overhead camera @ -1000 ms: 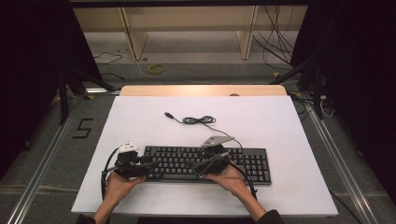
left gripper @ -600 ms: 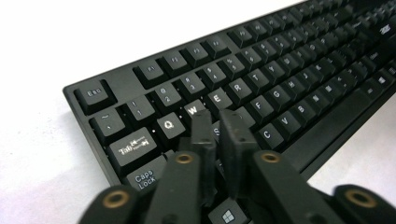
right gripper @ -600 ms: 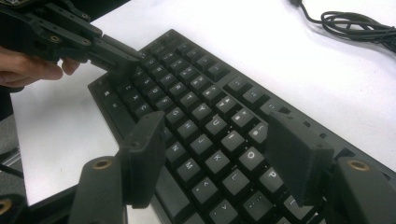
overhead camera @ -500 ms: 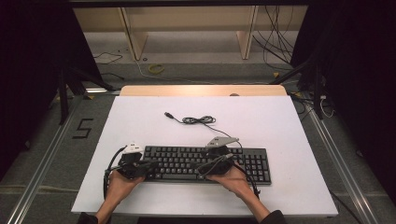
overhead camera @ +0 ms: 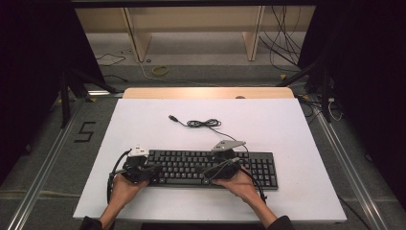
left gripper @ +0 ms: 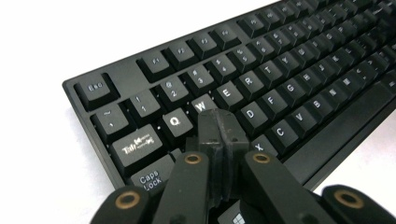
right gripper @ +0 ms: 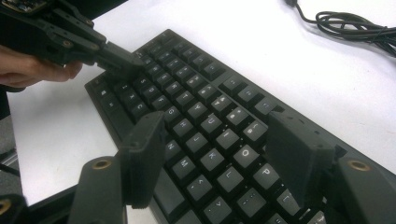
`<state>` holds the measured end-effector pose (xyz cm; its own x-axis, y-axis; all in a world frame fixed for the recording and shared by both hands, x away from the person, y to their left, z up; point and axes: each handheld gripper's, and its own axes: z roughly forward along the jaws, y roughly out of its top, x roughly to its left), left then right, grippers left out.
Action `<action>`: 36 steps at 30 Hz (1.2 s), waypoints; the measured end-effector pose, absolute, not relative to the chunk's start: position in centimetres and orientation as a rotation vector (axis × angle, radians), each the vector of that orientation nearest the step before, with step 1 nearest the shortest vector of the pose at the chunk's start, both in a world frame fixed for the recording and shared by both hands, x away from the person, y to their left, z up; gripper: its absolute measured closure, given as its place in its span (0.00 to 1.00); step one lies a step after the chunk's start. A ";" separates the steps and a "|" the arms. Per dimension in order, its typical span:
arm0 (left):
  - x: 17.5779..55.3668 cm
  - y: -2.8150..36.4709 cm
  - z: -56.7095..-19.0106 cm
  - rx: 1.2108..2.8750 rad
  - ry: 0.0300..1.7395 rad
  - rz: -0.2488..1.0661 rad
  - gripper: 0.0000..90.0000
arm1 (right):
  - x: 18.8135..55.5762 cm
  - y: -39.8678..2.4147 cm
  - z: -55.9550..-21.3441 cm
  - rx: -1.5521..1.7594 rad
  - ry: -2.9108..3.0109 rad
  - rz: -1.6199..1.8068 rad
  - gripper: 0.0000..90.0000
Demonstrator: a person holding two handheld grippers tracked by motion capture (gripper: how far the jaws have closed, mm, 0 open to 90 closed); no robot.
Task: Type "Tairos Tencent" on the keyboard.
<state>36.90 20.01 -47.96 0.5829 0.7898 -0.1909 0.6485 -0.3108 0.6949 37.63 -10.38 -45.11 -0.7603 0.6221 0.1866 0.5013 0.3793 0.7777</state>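
Jaws shut over keyboard (left gripper: 261,84); cable (overhead camera: 203,123) beyond.

A white table (overhead camera: 297,143) stands before wooden shelving (overhead camera: 191,28).

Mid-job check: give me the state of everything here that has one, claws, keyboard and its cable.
Left claw: shut, nothing between the jaws, tip over the keys below W, near the keyboard's left end.
Right claw: open, jaws spread above the letter keys, gripping nothing.
Keyboard: flat on the white table, keys up.
Cable: loosely coiled on the table behind the keyboard.
USB plug: lying free, plugged into nothing.
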 end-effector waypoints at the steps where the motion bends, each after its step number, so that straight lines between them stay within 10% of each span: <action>1: 36.9 20.0 -48.0 2.049 1.143 0.230 0.99 | 37.7 -10.4 -45.1 1.027 2.494 1.329 0.43; 9: 36.8 20.1 -47.9 2.034 1.141 0.229 0.99 | 37.9 -10.4 -45.1 1.036 2.483 1.310 0.46; 36: 34.9 19.5 -46.7 1.877 1.036 0.202 0.42 | 39.0 -8.4 -46.5 1.028 2.512 1.235 1.00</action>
